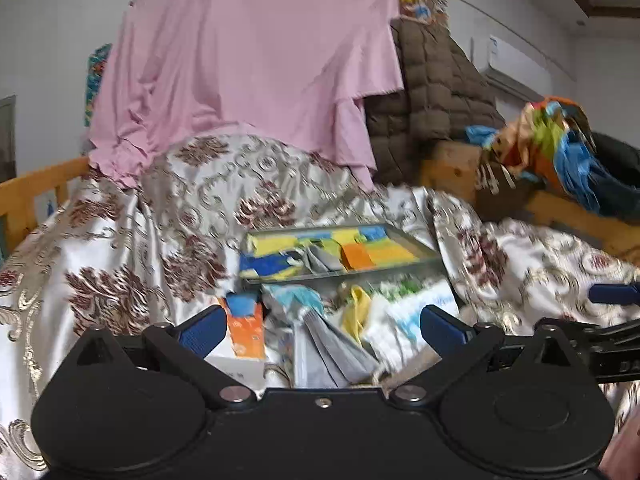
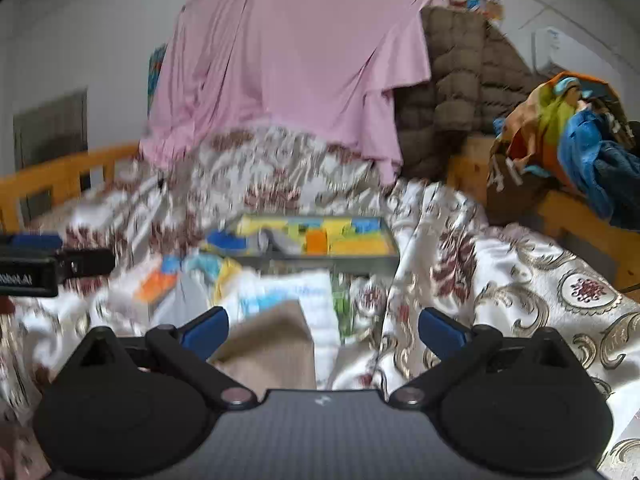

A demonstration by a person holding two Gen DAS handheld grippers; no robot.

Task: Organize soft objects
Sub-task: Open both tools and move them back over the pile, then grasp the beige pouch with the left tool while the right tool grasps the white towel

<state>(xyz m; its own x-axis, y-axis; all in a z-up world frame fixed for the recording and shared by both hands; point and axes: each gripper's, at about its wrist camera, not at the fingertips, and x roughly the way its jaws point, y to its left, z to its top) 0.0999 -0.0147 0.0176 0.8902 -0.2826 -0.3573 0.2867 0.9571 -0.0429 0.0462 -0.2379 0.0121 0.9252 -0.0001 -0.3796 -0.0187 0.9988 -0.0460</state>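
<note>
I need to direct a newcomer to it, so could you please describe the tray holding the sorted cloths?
Find the big pink sheet draped at the back of the bed. Below it, on the floral bedspread, sits a shallow grey tray. Unlike the loose pile in front of it, it holds flat yellow, blue and orange folded cloths.

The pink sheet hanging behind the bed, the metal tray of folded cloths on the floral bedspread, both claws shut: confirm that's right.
Wrong on the claws: both wrist views show the left claw and right claw open, holding nothing. The pink sheet, metal tray and floral bedspread are as stated.
</note>
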